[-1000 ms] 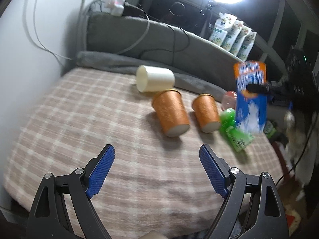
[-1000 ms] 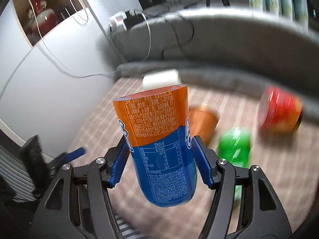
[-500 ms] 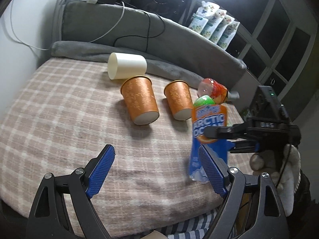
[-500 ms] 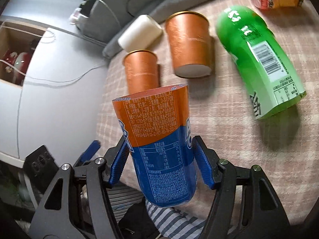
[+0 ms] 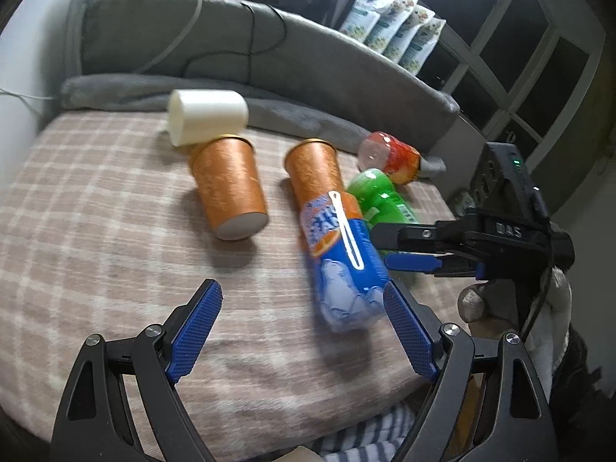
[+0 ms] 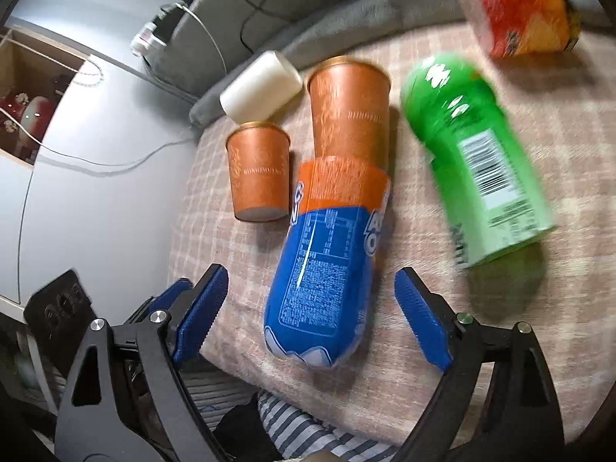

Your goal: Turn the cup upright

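On the plaid bed (image 5: 96,231), the left hand-held gripper (image 5: 304,327) hangs wide open with nothing between its blue pads (image 5: 196,327). At its 11 o'clock a white cup (image 5: 208,117) lies on its side, touching the rim of an orange cup (image 5: 229,188) below it, also on its side. A second orange cup (image 5: 313,173) lies at 12 o'clock. The blue-and-orange cup (image 6: 327,261) stands tilted near the bed's front edge, between the spread fingers of the right hand-held gripper (image 6: 312,308), whose pads (image 6: 421,319) are clear of its sides. At that gripper's 1 o'clock a green bottle (image 6: 473,158) lies flat, and a red container (image 6: 516,11) lies beyond it, both blurred.
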A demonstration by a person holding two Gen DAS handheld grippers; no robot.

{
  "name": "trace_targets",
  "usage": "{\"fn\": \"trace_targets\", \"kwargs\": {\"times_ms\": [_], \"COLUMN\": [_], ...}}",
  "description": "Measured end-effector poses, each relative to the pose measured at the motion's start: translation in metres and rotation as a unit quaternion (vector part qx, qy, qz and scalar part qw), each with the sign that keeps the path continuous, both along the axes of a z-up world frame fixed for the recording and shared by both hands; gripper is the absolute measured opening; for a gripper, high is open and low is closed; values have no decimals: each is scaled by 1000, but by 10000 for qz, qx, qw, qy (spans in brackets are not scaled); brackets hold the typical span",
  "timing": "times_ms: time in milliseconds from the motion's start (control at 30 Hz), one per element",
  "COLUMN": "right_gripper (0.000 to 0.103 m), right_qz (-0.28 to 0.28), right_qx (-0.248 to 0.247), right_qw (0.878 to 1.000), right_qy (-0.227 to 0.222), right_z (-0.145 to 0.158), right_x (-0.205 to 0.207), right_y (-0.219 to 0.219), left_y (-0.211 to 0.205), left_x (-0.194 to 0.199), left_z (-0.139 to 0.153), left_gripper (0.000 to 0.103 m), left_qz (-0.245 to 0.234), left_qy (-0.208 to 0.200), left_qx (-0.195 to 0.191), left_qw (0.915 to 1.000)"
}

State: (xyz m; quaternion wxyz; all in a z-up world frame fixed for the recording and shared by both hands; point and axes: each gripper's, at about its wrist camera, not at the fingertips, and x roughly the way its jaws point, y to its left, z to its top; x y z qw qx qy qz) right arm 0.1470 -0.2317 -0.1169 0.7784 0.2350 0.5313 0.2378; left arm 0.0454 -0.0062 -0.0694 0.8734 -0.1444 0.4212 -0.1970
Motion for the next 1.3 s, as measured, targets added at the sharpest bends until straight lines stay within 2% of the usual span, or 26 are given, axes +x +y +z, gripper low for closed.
{"fn": "trace_targets", "kwargs": {"times_ms": [100, 233, 400, 500, 600, 833, 900, 1100, 1300], "right_gripper": [91, 91, 91, 91, 91, 91, 91, 91, 91], "right_qz": [-194, -598, -1014, -1271, -1460, -1684, -1709, -1738, -1808], "right_qx": [-246, -1090, -1534, -1535, -1420, -1337, -1307, -1255, -1228], "right_qw": [9984, 9840, 9684, 9646, 9648, 9644, 9646, 9648, 9642], "right_qy": [-460, -1279, -1685, -1725, -1663, -1539, -1525, -1522, -1504], "right_z": [16, 41, 53, 52, 49, 38, 36, 34, 31], "right_x": [-17, -52, -88, -104, -114, -119, -119, -119, -121], "right_y": [-14, -33, -58, -76, -89, -105, -107, -109, -113], "left_y": [-6, -15, -28, -32, -39, -55, -59, -68, -73], "left_x": [16, 40, 66, 84, 95, 110, 112, 118, 125], "left_z": [-2, -6, -14, -26, -33, -35, -37, -43, -52], "left_gripper": [84, 82, 82, 82, 82, 81, 74, 69, 64], "left_qz": [-211, -457, -684, -692, -682, -770, -808, -879, -986], "left_qy": [215, 559, 964, 1347, 1556, 1648, 1641, 1688, 1813], "left_qx": [-179, -426, -695, -923, -948, -732, -621, -256, -82], "left_qw": [9994, 9965, 9906, 9842, 9809, 9806, 9812, 9814, 9784]}}
